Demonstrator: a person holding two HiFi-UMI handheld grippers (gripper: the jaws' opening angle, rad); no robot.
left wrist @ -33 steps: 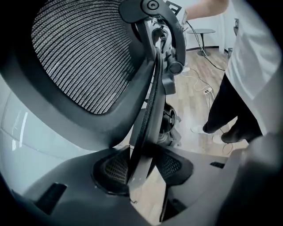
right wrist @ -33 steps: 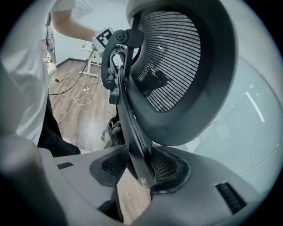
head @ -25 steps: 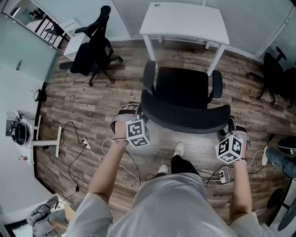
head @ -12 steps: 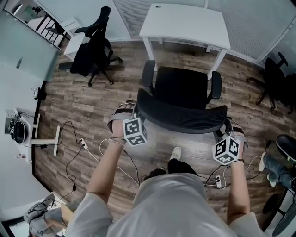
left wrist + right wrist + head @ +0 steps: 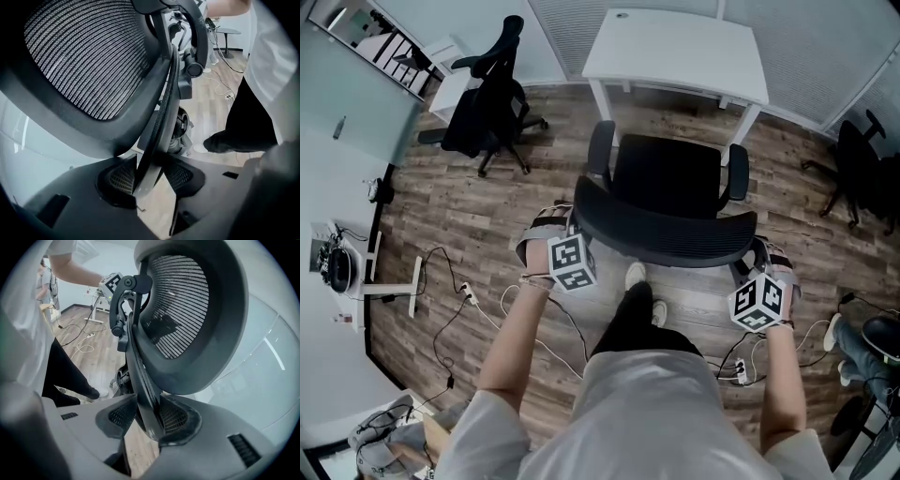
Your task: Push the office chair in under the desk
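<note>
Chair (image 5: 670,192) sits mid-frame in the head view, its seat facing the one white desk (image 5: 675,47) at top, not yet under it; two spare chairs (image 5: 487,98) stand upper left and far right

Left gripper view: left gripper (image 5: 150,180) clamps the backrest's stiff rim (image 5: 161,112), not the soft mesh (image 5: 84,47)

Right gripper view: right gripper (image 5: 143,420) pinches that rim likewise; the chair is probably heavy yet rolls and swivels, so push both sides evenly

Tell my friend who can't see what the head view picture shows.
Seen from above, a person clamps the left tongs and right tongs onto the side edges of the backrest of a black office chair. The chair faces a white desk just ahead, its seat not yet under it. Cables lie on the wooden floor.
</note>
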